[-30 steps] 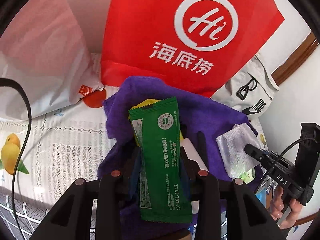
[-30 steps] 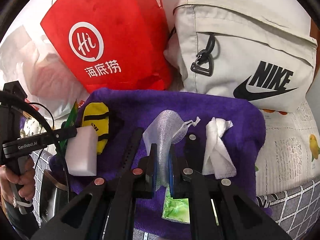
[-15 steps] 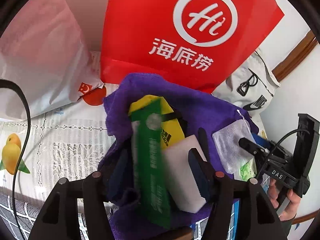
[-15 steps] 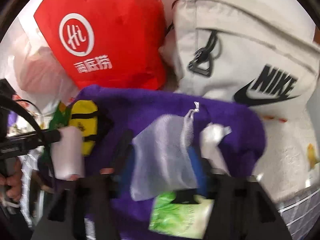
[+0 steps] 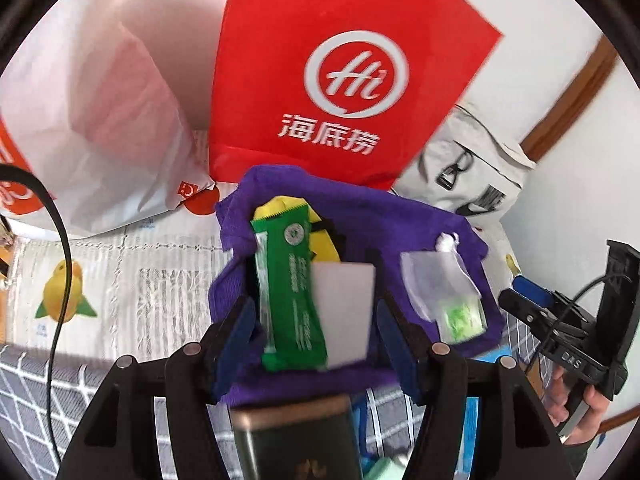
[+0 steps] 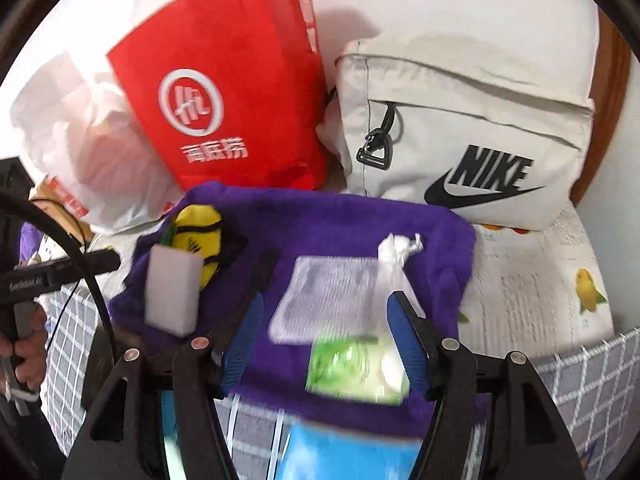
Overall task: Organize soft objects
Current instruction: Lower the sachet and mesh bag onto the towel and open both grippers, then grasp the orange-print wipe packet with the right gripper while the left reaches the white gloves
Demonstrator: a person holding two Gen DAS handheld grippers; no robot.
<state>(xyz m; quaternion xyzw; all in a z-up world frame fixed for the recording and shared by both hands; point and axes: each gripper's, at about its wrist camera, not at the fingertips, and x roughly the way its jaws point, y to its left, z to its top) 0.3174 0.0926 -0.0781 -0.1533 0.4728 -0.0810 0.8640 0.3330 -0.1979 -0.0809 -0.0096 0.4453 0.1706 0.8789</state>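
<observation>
Both tools, left tool (image 5: 316,320) and right tool (image 6: 324,340), gape empty above purple towel's (image 6: 340,220) near edge.

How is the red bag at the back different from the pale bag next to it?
The red bag is stiff, flat-sided and bright, with a white round logo and Chinese characters. The pale bag is soft, slouching fabric with a black Nike logo, a zip pocket and a dark clip. The red bag stands taller and upright; the pale bag sits lower and wider. Both stand behind the purple cloth.
</observation>
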